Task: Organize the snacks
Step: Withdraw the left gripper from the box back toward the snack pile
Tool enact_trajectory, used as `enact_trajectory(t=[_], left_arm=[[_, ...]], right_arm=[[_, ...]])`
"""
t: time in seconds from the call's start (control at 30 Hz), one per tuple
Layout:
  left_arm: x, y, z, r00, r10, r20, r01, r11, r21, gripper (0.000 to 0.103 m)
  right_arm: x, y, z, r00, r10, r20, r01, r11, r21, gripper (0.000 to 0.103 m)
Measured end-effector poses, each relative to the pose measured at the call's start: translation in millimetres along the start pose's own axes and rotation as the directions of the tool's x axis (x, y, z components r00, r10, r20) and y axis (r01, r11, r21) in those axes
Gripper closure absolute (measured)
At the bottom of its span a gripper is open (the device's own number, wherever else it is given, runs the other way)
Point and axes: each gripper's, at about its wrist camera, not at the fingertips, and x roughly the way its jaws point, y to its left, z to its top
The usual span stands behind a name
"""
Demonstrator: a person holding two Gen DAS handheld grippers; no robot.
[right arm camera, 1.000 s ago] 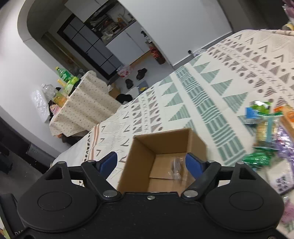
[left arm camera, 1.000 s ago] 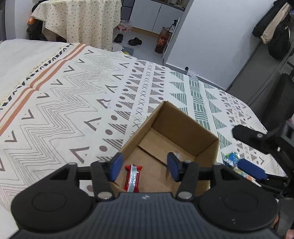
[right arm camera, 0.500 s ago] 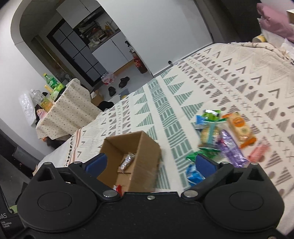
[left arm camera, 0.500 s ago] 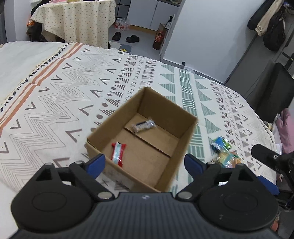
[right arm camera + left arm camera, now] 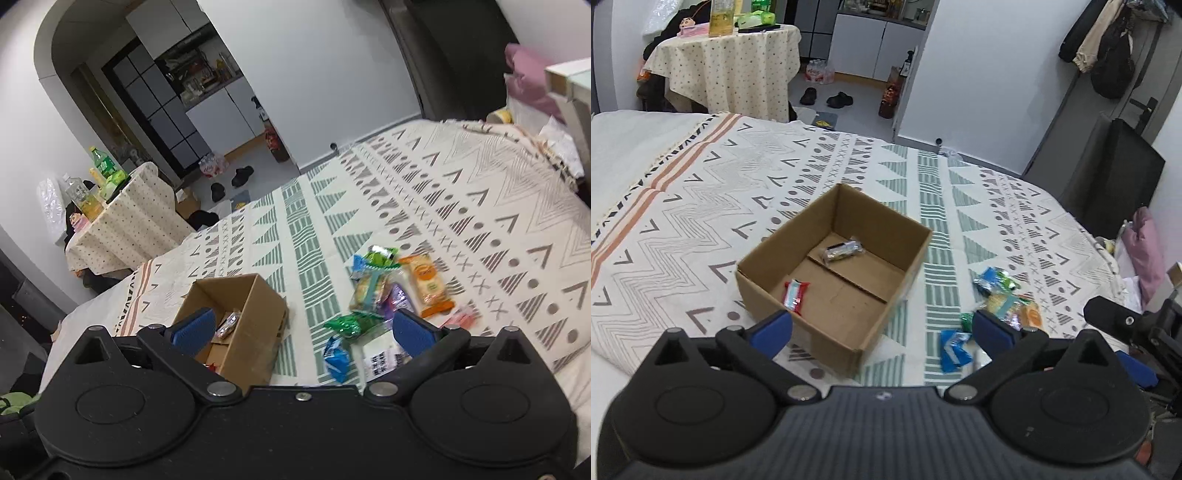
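An open cardboard box stands on the patterned blanket. A red-and-white snack bar and a clear-wrapped dark snack lie on its floor. My left gripper hovers above the box's near corner, its jaws opening wide with nothing held between them. To the right of the box lies a pile of snack packets, with a blue packet nearest. In the right wrist view my right gripper is open and empty, above the gap between the box and the packets, among them an orange packet.
The patterned blanket covers a bed. Beyond its far edge stand a cloth-covered round table with bottles, shoes on the floor and a white wall. A pink cloth and a dark chair are at the right.
Both grippers have opened wider and drawn back and up from the box. The snacks they hung over now lie on the box floor, and the pile of packets has come into view.
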Motion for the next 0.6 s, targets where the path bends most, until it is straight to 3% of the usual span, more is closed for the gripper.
enact_trajectory(t=[0.6], left_arm=[[-14,-39,-28,0.998,-0.055,0.014,0.054,0.997,0.050,0.000]], right_arm=[[-36,-35,-6,0.990,-0.114,0.079,0.119,0.991,-0.054,0.000]])
